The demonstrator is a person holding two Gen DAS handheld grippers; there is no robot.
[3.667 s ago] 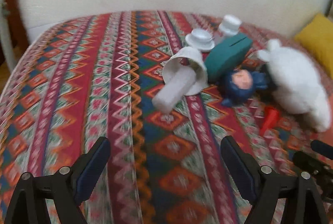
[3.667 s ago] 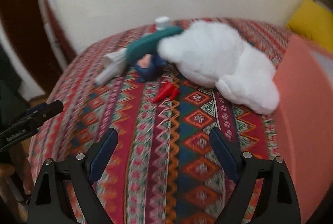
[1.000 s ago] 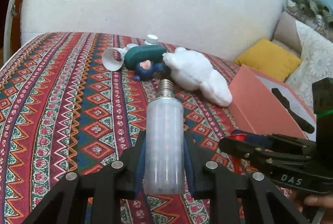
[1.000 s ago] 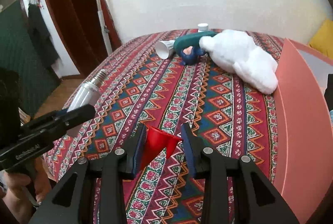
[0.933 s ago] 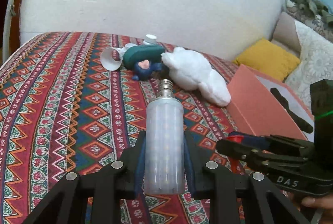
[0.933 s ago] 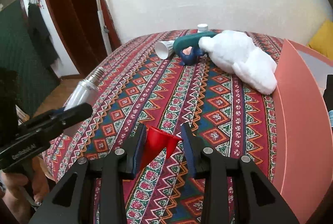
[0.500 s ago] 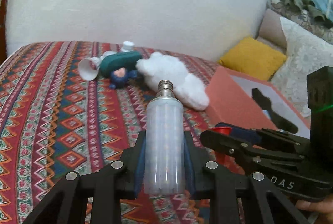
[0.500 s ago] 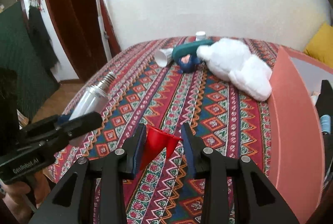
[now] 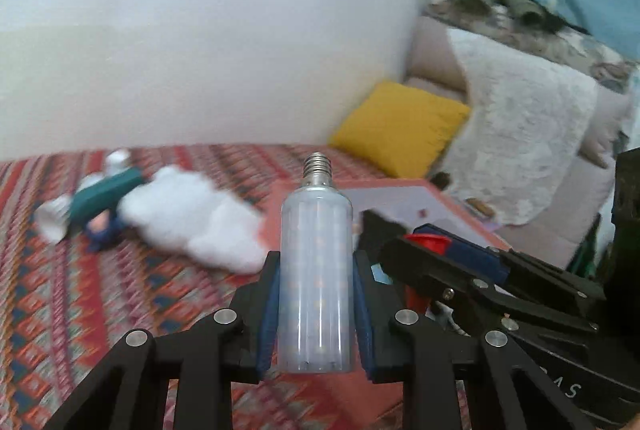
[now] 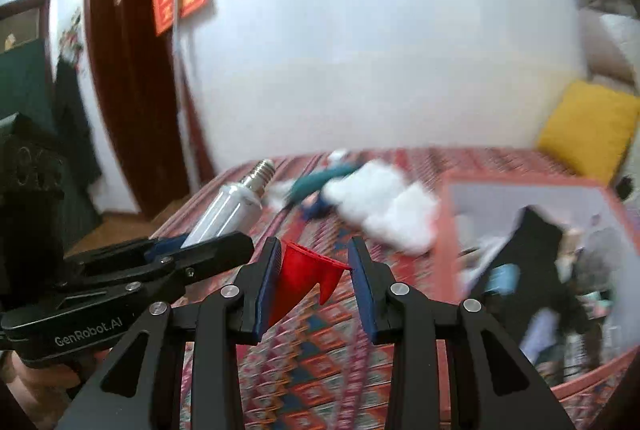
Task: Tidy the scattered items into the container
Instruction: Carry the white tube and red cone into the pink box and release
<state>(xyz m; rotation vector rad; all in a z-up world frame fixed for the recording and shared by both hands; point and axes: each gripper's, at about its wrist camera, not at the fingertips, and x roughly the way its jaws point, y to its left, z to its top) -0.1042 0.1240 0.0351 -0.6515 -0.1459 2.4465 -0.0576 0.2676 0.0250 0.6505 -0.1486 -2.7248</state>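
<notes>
Left gripper [image 9: 316,294]: clamped on LED bulb [image 9: 316,270], screw cap forward, carried above the bedspread [image 9: 80,294].
Right gripper [image 10: 314,290]: clamped on red funnel-shaped piece [image 10: 304,278].
Pink box [image 10: 448,230]: open, to the right, partly filled.
Handling: both loads are best lowered past the rim before release; the bulb is judged fragile.

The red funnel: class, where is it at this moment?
The red funnel sits clamped in the right gripper, held above the patterned bedspread, just left of the pink box.
</notes>
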